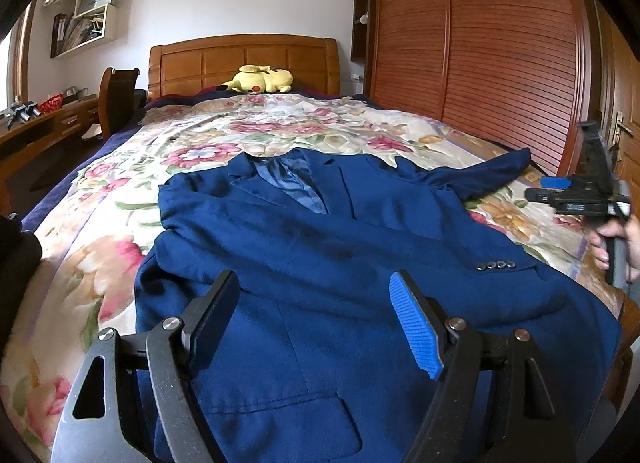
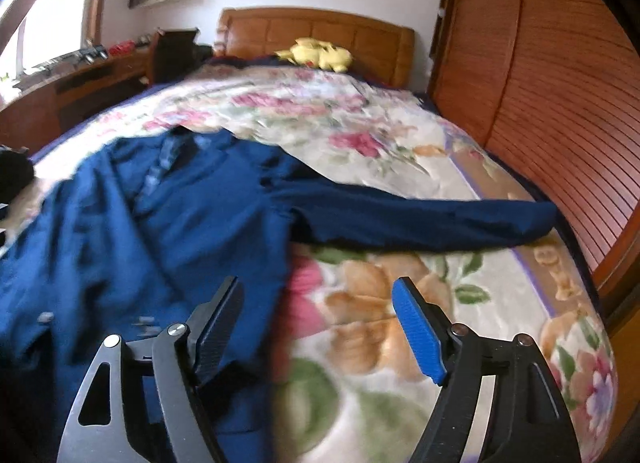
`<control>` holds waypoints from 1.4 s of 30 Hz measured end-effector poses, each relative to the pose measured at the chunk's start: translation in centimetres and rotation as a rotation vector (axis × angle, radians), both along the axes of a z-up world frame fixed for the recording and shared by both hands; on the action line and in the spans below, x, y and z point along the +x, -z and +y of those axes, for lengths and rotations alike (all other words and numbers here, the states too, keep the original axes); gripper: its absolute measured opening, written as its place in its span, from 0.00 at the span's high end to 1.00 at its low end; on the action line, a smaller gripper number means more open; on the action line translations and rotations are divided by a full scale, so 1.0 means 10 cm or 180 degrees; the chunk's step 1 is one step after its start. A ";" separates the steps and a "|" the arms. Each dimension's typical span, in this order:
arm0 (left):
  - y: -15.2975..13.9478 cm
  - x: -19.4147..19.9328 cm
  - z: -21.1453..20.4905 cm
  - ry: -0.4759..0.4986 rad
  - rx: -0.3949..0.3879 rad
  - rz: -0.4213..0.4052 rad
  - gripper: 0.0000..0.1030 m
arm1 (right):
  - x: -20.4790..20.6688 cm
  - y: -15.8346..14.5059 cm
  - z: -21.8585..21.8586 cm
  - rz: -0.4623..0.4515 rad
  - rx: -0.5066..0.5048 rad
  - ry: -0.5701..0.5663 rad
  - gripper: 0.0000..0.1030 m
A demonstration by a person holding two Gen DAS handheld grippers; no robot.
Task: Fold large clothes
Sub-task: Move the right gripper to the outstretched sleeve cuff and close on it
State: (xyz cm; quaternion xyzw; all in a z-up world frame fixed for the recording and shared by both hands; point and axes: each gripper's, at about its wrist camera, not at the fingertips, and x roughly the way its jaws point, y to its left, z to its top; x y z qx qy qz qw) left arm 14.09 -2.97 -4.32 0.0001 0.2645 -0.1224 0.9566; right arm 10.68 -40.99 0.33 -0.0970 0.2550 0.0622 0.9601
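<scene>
A navy blue blazer [image 1: 320, 247] lies face up on the bed, collar toward the headboard. One sleeve with cuff buttons [image 1: 494, 265] is folded across its front. The other sleeve [image 2: 432, 219] stretches out to the right over the quilt. My left gripper [image 1: 316, 315] is open and empty, just above the blazer's lower front. My right gripper [image 2: 318, 323] is open and empty, over the blazer's right edge and the quilt; it also shows in the left wrist view [image 1: 576, 195], held in a hand at the right. The blazer [image 2: 140, 231] looks blurred in the right wrist view.
A floral quilt [image 1: 280, 127] covers the bed. A yellow plush toy [image 1: 260, 79] lies by the wooden headboard [image 1: 244, 59]. A slatted wooden wardrobe [image 1: 480, 47] runs along the right side. A desk [image 1: 44, 123] and chair [image 1: 118, 95] stand at the left. A dark item [image 1: 16, 251] lies at the bed's left edge.
</scene>
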 end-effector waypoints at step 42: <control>0.27 0.39 -0.16 0.0154 0.0033 0.0423 0.24 | 2.62 0.53 -1.45 0.0540 0.0672 0.1418 0.41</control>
